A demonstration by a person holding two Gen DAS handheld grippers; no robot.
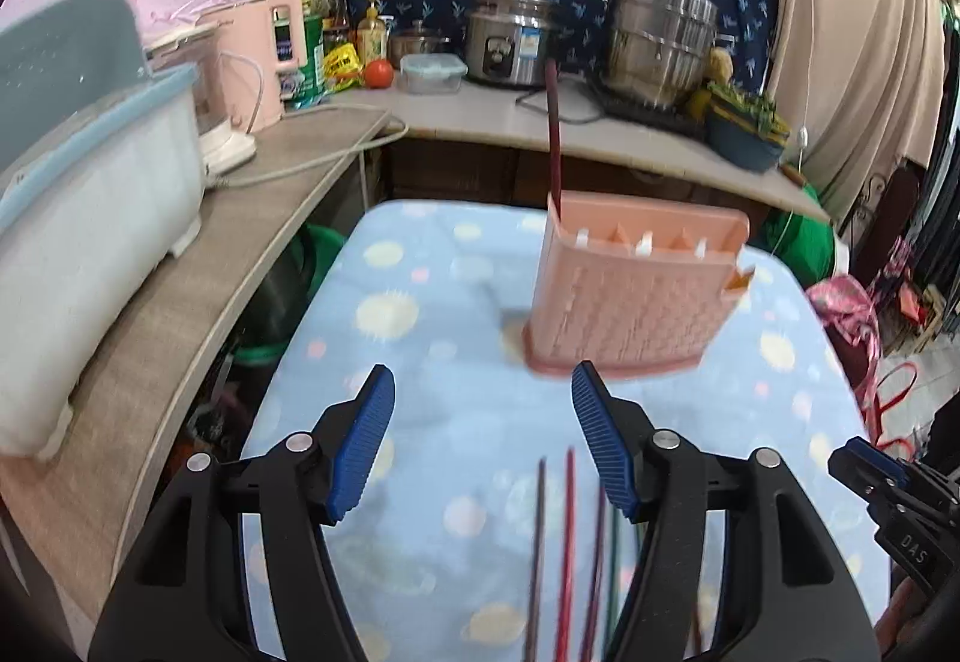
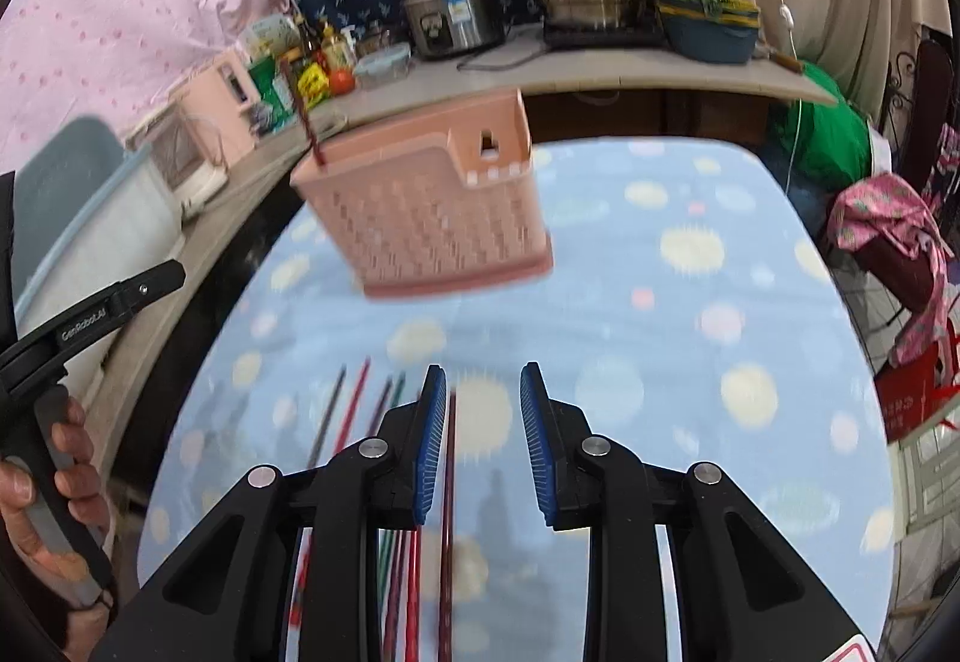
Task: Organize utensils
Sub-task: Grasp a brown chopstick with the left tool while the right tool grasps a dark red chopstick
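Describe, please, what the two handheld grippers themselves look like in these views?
Both the left gripper and right gripper have glossy black plastic frames with triangular cut-outs and round silver pivot pins. Their fingers carry blue ribbed pads. The left one's handle, seen from the right wrist, is black with white "GenRobot.AI" lettering, held by a bare hand. No cables show.

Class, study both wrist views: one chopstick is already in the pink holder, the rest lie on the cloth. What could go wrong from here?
1. The chopsticks lie close together, so the open right tongs might pinch two.
2. The pink holder stands unheld on soft cloth; a nudge could tip it, along with its standing chopstick.
3. The left tongs are close by, so the two may collide.
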